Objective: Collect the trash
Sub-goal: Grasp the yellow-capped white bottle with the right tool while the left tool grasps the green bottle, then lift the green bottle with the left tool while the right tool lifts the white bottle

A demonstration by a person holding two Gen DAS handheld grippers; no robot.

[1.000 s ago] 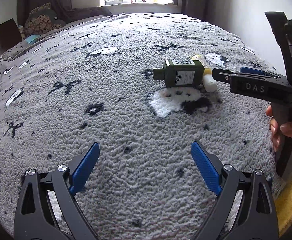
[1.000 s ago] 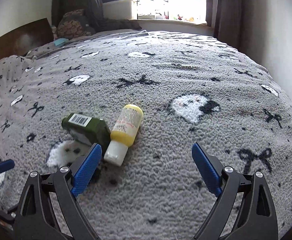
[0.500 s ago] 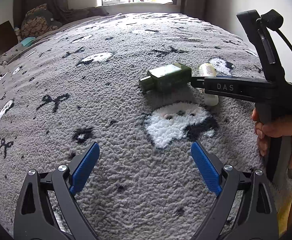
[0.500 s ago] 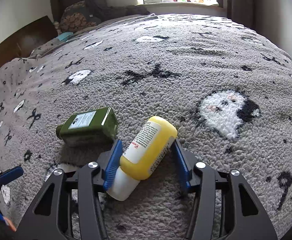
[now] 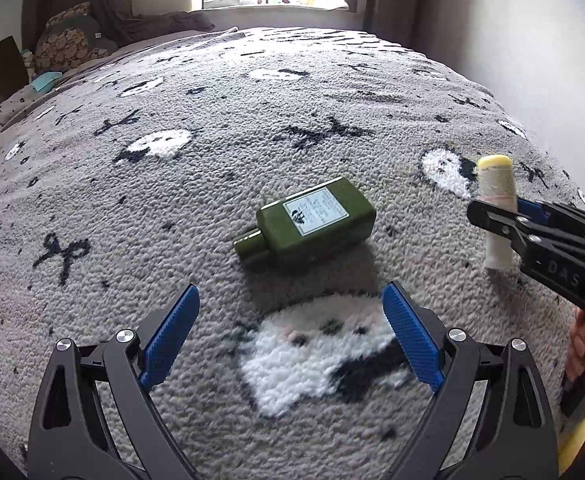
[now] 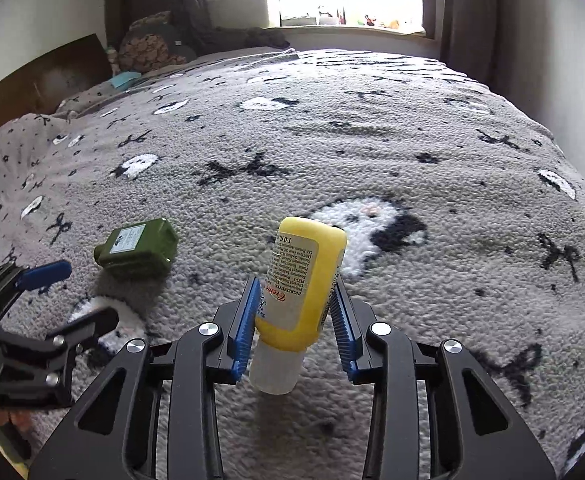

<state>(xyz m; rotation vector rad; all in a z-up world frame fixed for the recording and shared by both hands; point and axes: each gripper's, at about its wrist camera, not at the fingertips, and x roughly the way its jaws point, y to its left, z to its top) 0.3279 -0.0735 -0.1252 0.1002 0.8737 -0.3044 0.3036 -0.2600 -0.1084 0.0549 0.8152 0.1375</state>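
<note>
right gripper (image 6: 294, 312) fingers closing onto yellow plastic lotion bottle (image 6: 302, 280), now lifting | left gripper (image 5: 290, 336) wide open, empty, nearing dark green flat bottle (image 5: 312, 220) ahead of fingers | next pickup

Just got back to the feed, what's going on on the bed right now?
A person is clearing trash off a grey fleece blanket using tongs in each hand. The right tongs have just been closing on the yellow lotion bottle and now clamp it, white cap pointing down. The left tongs are open and empty, aimed toward the dark green bottle, which lies on its side on the blanket, not yet touched.
</note>
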